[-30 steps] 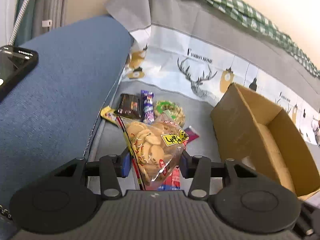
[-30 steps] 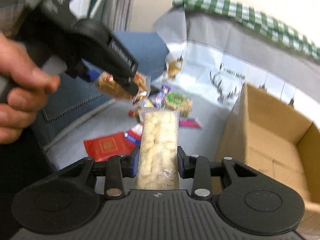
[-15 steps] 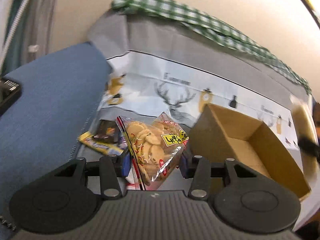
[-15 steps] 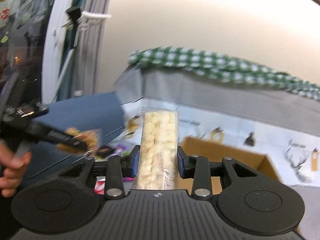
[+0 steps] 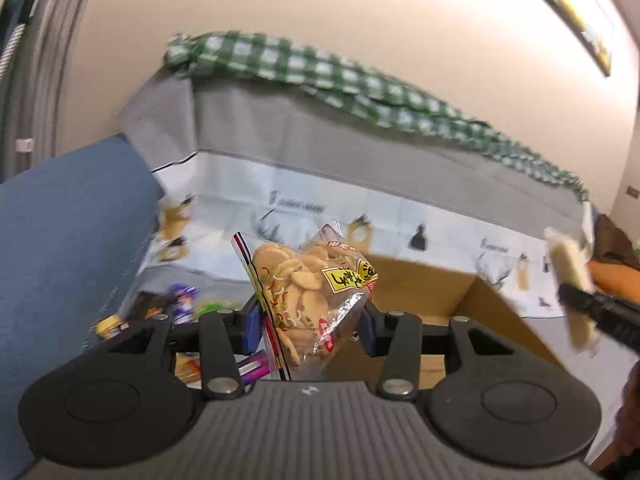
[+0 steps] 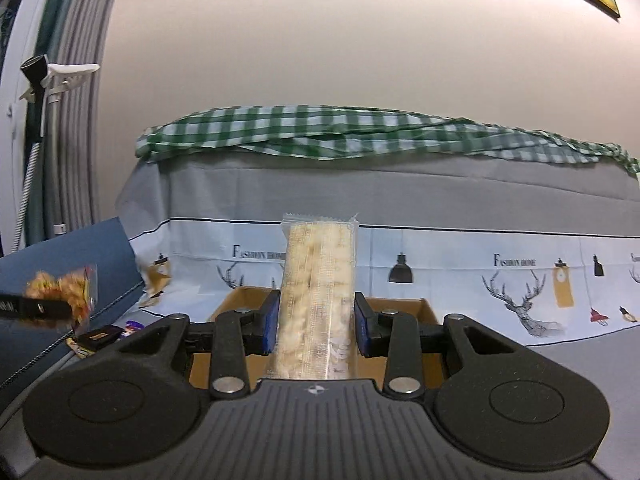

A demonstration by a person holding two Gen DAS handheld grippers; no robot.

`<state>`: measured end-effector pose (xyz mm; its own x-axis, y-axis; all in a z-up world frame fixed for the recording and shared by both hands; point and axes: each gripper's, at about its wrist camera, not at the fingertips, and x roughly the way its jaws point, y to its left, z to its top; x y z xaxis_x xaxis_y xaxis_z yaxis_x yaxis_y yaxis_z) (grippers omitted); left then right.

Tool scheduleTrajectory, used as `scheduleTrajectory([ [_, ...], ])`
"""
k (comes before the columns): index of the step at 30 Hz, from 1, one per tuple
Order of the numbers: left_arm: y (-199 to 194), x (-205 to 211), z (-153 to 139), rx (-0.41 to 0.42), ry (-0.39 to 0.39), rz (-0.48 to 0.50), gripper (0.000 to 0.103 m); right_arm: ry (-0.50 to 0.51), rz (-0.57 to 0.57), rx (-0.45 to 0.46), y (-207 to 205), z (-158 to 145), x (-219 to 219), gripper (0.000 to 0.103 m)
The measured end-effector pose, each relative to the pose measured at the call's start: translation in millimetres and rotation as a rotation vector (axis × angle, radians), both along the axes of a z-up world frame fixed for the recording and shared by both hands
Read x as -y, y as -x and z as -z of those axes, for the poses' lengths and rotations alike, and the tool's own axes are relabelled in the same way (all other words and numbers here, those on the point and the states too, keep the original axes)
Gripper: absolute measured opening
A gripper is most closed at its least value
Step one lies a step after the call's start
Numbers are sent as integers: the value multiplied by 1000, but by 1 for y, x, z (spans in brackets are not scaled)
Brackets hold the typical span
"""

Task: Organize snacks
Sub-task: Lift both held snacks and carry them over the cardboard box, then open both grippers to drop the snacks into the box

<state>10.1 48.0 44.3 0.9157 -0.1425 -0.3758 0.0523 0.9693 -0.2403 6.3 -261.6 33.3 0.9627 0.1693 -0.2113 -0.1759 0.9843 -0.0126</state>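
Left gripper [image 5: 306, 330] clamped on cookie bag [image 5: 310, 292]; right gripper [image 6: 316, 330] clamped on wafer pack [image 6: 318, 292]. Both held above open cardboard box [image 5: 472, 312]; loose snacks [image 5: 184, 304] left of box.

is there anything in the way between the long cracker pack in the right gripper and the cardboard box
Nothing visible. The right gripper holds the long clear pack of pale crackers upright, and the open brown cardboard box sits just beyond its fingers. The box's top is uncovered; its floor is mostly hidden.

Cardboard box [image 6: 400, 308] before printed cloth [image 6: 460, 268]; loose snacks [image 5: 160, 308] left of box.
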Motion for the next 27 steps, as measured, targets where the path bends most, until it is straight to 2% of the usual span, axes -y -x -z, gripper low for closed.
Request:
scheduleTrajectory([
  [5,1,34,-14,62,-49,60,51,1,46,-7,-2,2,9,38],
  [14,-17,105,-24,144,-119,191,51,-77,133,-58,-9,5,34,38],
  [22,-16,138,-9,123,-178,282,52,-75,188,-99,-21,9,43,38],
  [27,-25,142,0,70,-161,290,52,-86,225,-123,-26,12,46,38],
])
